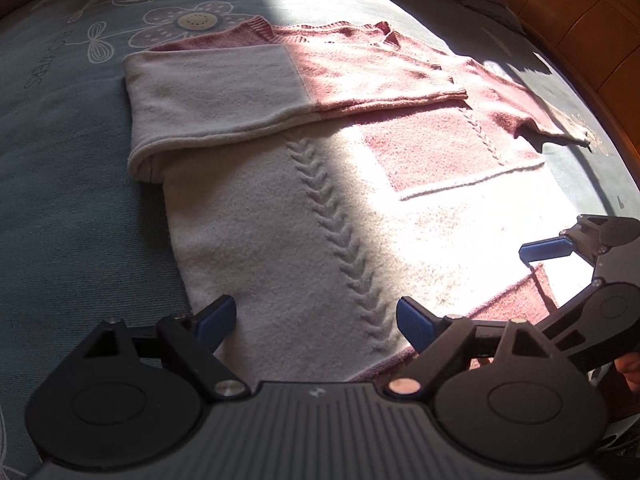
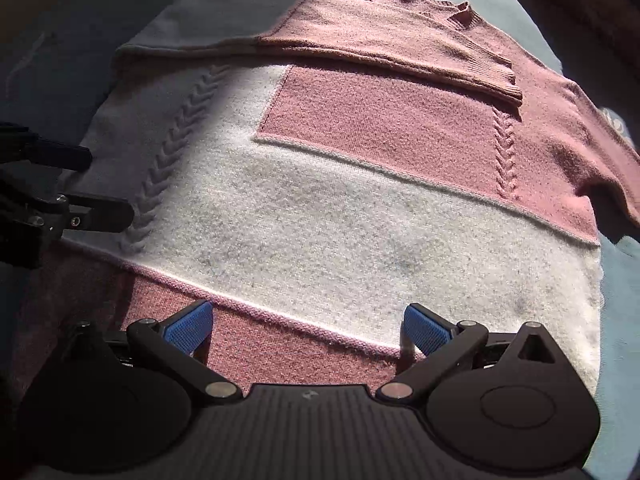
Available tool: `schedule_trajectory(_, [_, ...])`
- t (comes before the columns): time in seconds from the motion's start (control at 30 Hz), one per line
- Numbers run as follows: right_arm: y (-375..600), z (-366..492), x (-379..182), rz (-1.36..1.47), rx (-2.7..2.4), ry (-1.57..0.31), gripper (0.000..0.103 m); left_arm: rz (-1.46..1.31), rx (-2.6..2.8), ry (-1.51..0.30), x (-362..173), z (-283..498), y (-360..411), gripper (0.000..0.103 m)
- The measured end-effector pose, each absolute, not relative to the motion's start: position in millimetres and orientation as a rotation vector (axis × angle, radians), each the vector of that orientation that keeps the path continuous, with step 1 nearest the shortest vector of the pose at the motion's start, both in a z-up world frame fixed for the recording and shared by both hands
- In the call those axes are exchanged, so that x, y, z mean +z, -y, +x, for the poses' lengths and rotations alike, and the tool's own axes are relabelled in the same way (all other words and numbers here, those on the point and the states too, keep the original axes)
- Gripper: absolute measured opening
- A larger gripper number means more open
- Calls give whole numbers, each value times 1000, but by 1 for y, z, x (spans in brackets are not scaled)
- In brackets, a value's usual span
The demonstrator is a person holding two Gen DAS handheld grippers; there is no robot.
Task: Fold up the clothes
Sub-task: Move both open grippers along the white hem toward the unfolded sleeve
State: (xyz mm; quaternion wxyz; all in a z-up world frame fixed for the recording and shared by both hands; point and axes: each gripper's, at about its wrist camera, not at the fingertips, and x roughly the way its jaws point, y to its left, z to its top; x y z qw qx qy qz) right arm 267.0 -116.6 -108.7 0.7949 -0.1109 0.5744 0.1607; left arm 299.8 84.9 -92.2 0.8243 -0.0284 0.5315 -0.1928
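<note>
Your pink-and-cream sweater (image 2: 340, 208) had one sleeve (image 1: 280, 84) folded across; body remained unfolded, both left gripper (image 1: 316, 320) and right gripper (image 2: 308, 326) gaped empty near its hem

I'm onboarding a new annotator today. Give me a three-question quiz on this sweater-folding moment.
1. True or false: the left gripper is open.
2. The sleeve folded across the sweater ends in a cuff of which colour? A pink, B blue, C black.
3. Fill in: the bed cover under the sweater bears the printed word ____.

Key: 1 true; 2 A; 3 FLOWERS.
</note>
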Motion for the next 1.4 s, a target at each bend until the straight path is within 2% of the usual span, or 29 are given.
schedule_trajectory(0.3, [163, 250, -98, -169, 165, -1220, 103, -2, -501, -1124, -78, 307, -52, 87])
schedule_trajectory(0.63, [248, 265, -98, 0, -1, -1082, 103, 119, -567, -1094, -78, 311, 16, 87])
schedule_trajectory(0.93, [293, 235, -112, 107, 37, -1123, 103, 171, -619, -1094, -76, 331, 80, 87])
schedule_trajectory(1.4, [285, 188, -115, -9, 81, -1112, 103, 270, -756, -1127, -91, 340, 161, 87])
